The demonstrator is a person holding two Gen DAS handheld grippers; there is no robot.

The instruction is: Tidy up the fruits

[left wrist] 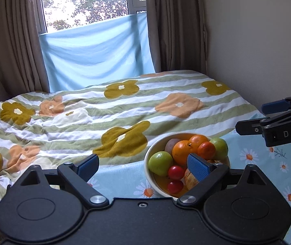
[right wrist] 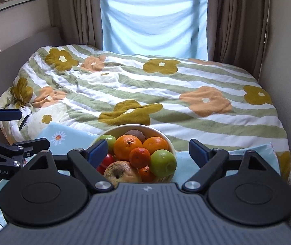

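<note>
Fruit all heaped in the bowl (right wrist: 171, 143) on the daisy-cloth table (left wrist: 123, 180) at the near edge of the bed (right wrist: 165, 85): oranges (right wrist: 127, 147), green apples (right wrist: 162, 162), red tomatoes (left wrist: 175, 172), a brownish apple (right wrist: 120, 172) stem dimple up; round pieces, no real long axis, bowl mouth up. Looks like the gathering step finished or near it. Both grippers hovering empty, fingers spread wide: left gripper (left wrist: 144, 166) near and left of the bowl, right gripper (right wrist: 148, 150) straddling its near side; next, probably pulling clear, or looking for strays outside these views.
</note>
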